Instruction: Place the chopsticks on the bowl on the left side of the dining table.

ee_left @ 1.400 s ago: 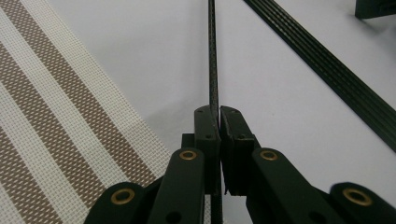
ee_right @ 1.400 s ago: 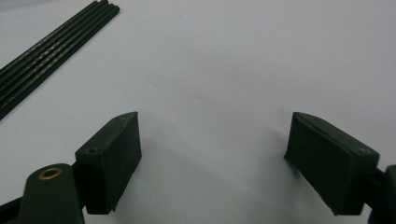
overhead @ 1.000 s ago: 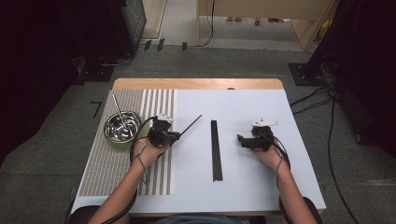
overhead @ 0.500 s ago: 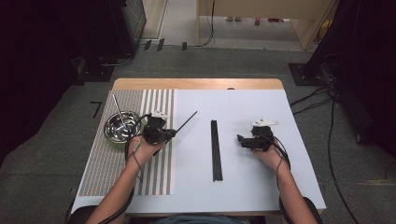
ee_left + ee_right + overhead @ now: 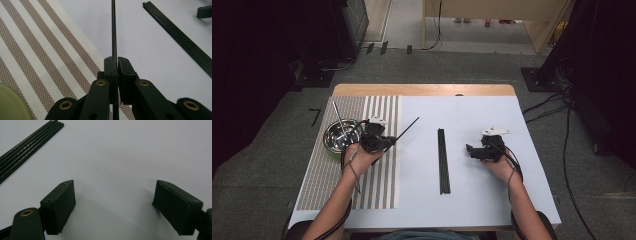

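Bowl [image 5: 339,136], left, already has one rod leaning in it. Left hand-held gripper [image 5: 384,142] pinches a thin black rod [image 5: 408,127] near its lower part, above the striped mat [image 5: 379,180]; long axis slanted, free end pointing up-right, away from the bowl. Risk: the thin rod pivots in the pinch or its tip misses the rim. Rod bundle [image 5: 442,160] lies mid-surface. Right hand-held gripper [image 5: 113,207] spread, holding nothing.

Bright even light on the white table [image 5: 472,200], dark room corners, soft shadows, close fingers [image 5: 60,205] slightly blurred
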